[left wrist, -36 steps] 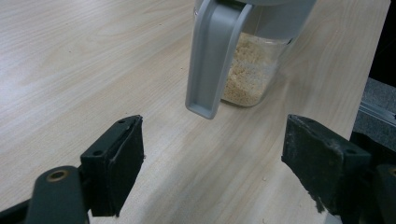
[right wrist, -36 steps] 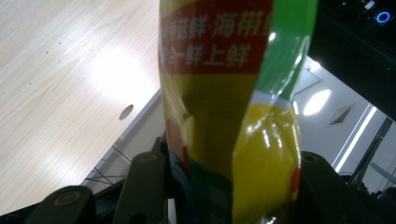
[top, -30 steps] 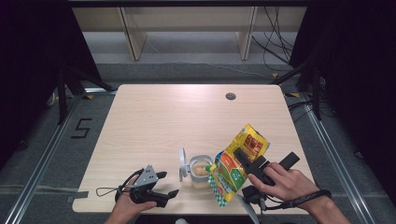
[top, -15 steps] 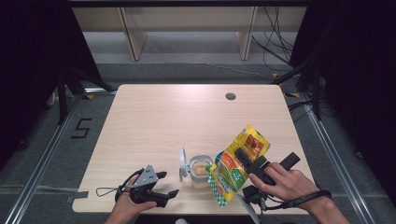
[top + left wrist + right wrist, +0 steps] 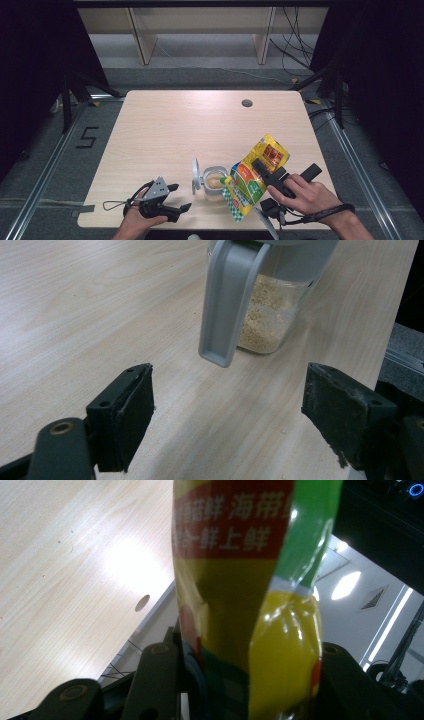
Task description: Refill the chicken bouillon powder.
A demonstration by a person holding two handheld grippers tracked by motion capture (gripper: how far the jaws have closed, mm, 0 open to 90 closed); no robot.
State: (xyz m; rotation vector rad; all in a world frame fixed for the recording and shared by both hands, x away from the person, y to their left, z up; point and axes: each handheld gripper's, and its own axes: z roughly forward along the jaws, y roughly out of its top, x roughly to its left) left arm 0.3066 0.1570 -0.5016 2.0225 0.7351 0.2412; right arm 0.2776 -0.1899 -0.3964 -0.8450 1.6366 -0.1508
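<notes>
I'm working at a pale wood-grain table (image 5: 165,130) under dark surroundings, with a shelf unit beyond its far edge. Nearest me, my left tongs (image 5: 172,200) rest low on the table with jaws wide apart and nothing between them. Just ahead of their tips stands the small clear plastic jar with a grey flip lid (image 5: 265,300) – lid swung open, a shallow bed of pale granules (image 5: 260,315) in the bottom. My right tongs (image 5: 260,172) are clamped on the middle of a yellow, green and red foil seasoning pouch (image 5: 252,175), holding it tilted with its lower end right over the jar's mouth (image 5: 216,181).

I judge the pour to be under way: the jar is open and partly filled, the pouch tipped into position. Whether granules are flowing at this instant I cannot tell. Left to do, as I read it – finish pouring, set the pouch down, close the lid. Farther off, a small round cable hole (image 5: 246,103) sits well beyond both tongs.
</notes>
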